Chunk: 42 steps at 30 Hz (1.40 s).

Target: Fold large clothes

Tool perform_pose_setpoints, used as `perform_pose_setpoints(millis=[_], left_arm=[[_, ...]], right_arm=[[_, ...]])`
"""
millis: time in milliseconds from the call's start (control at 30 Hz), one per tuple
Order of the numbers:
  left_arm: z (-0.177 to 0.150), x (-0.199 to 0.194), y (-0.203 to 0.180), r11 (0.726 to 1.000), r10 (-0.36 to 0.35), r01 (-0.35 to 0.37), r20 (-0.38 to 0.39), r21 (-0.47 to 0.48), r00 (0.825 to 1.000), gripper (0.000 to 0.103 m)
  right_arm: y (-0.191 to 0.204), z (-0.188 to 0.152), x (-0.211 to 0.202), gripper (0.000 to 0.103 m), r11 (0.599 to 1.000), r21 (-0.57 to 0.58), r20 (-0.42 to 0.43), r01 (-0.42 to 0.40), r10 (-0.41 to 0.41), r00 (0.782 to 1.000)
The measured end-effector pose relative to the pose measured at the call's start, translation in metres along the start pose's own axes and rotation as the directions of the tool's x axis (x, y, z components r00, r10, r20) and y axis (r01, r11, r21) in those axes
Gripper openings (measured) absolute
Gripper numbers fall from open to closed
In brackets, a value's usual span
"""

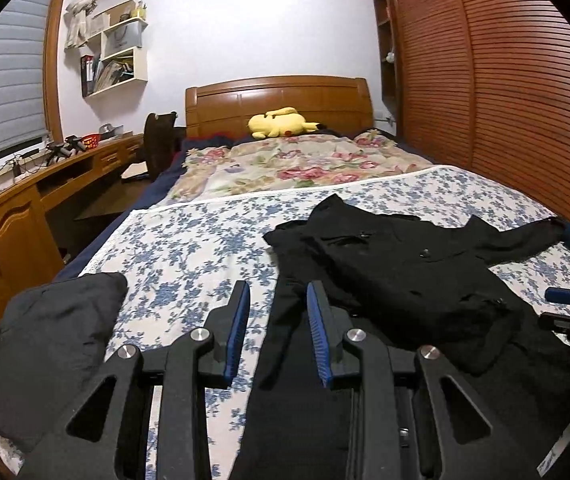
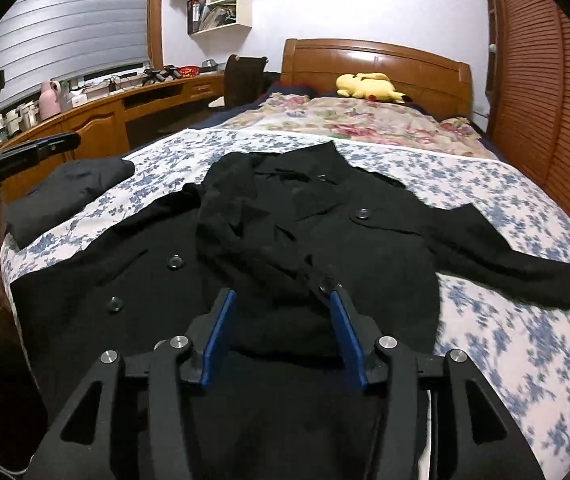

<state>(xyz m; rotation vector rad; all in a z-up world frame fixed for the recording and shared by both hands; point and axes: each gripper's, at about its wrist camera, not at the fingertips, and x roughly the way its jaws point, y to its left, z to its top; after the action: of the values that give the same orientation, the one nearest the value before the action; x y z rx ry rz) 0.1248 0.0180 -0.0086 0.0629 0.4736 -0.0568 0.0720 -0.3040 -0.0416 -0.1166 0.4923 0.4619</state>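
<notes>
Black coat (image 2: 325, 232) lay spread on the blue-floral sheet (image 2: 525, 340) near the bed's foot, one sleeve folded over its front, other sleeve out to the right. Left gripper (image 1: 277, 308) hung over the coat's left edge, jaws apart w/ nothing between. Right gripper (image 2: 281, 308) over the coat's lower front, jaws apart, empty. Folded dark garment (image 1: 53, 340) lay at the sheet's left

Ahead of our left gripper (image 1: 279, 296) the blue-flowered sheet (image 1: 189, 248) lies bare, a clear lane toward the floral quilt (image 1: 293, 160). To its left the folded dark garment (image 1: 45, 344) blocks the bed's corner; to its right the black coat (image 1: 405, 272) covers the bed. Our right gripper (image 2: 281, 300) hangs over that coat, with bare sheet to its right, beyond the outstretched sleeve (image 2: 525, 268).
</notes>
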Motion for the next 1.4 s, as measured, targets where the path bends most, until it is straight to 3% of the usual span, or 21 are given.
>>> perform_pose_setpoints(millis=[167, 300, 600, 833, 867, 933, 1133, 1400], left_arm=[[0.008, -0.003, -0.016, 0.999, -0.035, 0.035, 0.012, 0.005, 0.999, 0.03], [0.012, -0.008, -0.033, 0.998, -0.059, 0.059, 0.033, 0.016, 0.998, 0.03], [0.01, -0.005, -0.064, 0.994, -0.104, 0.103, 0.027, 0.034, 0.994, 0.03], [0.006, 0.004, -0.069, 0.992, -0.101, 0.1, 0.002, 0.071, 0.995, 0.03], [0.005, 0.005, -0.068, 0.992, -0.1, 0.1, -0.002, 0.071, 0.995, 0.03], [0.004, 0.006, -0.066, 0.993, -0.097, 0.098, -0.008, 0.069, 0.995, 0.03], [0.002, 0.003, -0.054, 0.994, -0.091, 0.092, -0.012, 0.056, 0.996, 0.03], [-0.001, -0.001, -0.041, 0.996, -0.078, 0.078, -0.018, 0.049, 0.997, 0.03]], right_arm=[[0.004, 0.02, -0.032, 0.052, 1.0, -0.012, 0.038, 0.009, -0.009, 0.999], [-0.003, 0.019, -0.029, 0.052, 0.999, -0.035, 0.041, 0.034, -0.033, 0.999], [-0.034, 0.012, 0.039, 0.053, 1.0, 0.002, -0.146, 0.002, -0.002, 0.989], [-0.043, 0.008, 0.067, 0.052, 0.992, 0.093, -0.242, -0.089, 0.109, 0.964], [-0.043, 0.011, 0.073, 0.035, 0.988, 0.103, -0.24, -0.111, 0.133, 0.962], [-0.041, 0.014, 0.07, 0.012, 0.986, 0.096, -0.228, -0.138, 0.157, 0.961], [-0.019, 0.026, 0.04, 0.006, 0.985, 0.053, -0.141, -0.161, 0.167, 0.976], [0.003, 0.054, -0.039, 0.005, 0.991, 0.047, 0.047, -0.126, 0.124, 0.991]])
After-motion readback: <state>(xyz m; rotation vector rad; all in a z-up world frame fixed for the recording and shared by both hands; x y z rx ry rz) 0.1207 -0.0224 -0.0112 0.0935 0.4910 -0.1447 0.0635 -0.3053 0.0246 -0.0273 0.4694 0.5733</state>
